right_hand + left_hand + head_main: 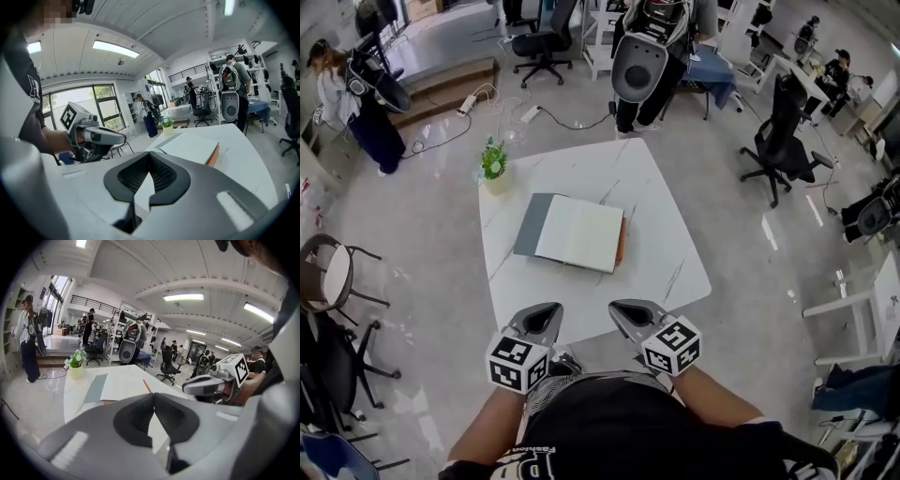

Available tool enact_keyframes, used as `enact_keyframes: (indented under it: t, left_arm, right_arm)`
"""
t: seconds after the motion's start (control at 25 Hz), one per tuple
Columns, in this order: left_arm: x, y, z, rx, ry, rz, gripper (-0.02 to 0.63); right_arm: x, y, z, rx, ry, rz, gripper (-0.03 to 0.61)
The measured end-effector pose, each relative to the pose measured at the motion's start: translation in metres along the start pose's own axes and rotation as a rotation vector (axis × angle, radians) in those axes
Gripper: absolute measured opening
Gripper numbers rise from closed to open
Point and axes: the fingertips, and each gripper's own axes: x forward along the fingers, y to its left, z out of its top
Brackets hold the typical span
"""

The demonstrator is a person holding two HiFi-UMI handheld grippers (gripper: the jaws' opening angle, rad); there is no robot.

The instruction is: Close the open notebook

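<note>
Marble-white table (680, 267), square with rounded corners, fills the middle of the head view. Grey polished floor lies all round it, with office chairs and people toward the upper edge.

Notebook (579, 233) lies flat at the table's centre, wide open. White page faces up, grey cover (532, 223) is spread to the left of frame, and an orange edge (622, 242) shows along the right side. Nothing touches it.

Left gripper (547, 309) and right gripper (624, 307) sit side by side at lower middle of frame, at the table's lower edge. Both point toward the notebook and are well apart from it. Left gripper view: jaw tips meet, nothing caught between them. Right gripper view: the same, tips together, empty.

Small potted plant (494, 169) stands at the table's upper-left corner, near the grey cover but apart from it.

Progress, my reading: nothing done yet. The notebook is fully open and no contact is made. Left to do: reach the book, get a tip under one side, probably the grey cover, fold it across the pages and press it flat. Closed jaws would serve for a nudge-and-flip; a pinch would need them opened first.
</note>
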Motion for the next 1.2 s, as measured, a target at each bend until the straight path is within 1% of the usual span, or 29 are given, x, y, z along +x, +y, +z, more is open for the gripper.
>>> enact_keyframes:
  t: [0.2,0.4,0.52,0.68,0.84,1.0,1.2]
  left_arm:
    - [0.011,0.038,0.016,0.019,0.009,-0.020,0.058]
    - [0.019,0.069,0.018,0.055,0.033,-0.035,0.058]
    - [0.023,0.078,0.019,0.054,0.040,-0.037,0.058]
    - [0.029,0.079,0.021,0.046,0.039,-0.035,0.058]
    - [0.033,0.078,0.017,0.031,0.050,-0.018,0.058]
    - [0.034,0.081,0.017,0.035,0.044,0.016,0.058]
    - [0.032,0.093,0.015,-0.017,0.030,0.082,0.058]
  right_arm:
    - [0.037,-0.016,0.013,-0.003,0.025,-0.030,-0.006]
    - [0.062,-0.025,0.025,-0.002,0.019,-0.067,-0.006]
    - [0.065,-0.027,0.028,-0.004,0.026,-0.076,-0.006]
    - [0.064,-0.036,0.027,0.010,0.025,-0.086,-0.006]
    - [0.068,-0.045,0.027,0.025,0.037,-0.061,-0.006]
    - [0.077,-0.049,0.032,0.005,0.046,-0.020,-0.006]
    - [0.086,-0.051,0.034,-0.013,0.063,0.029,-0.006]
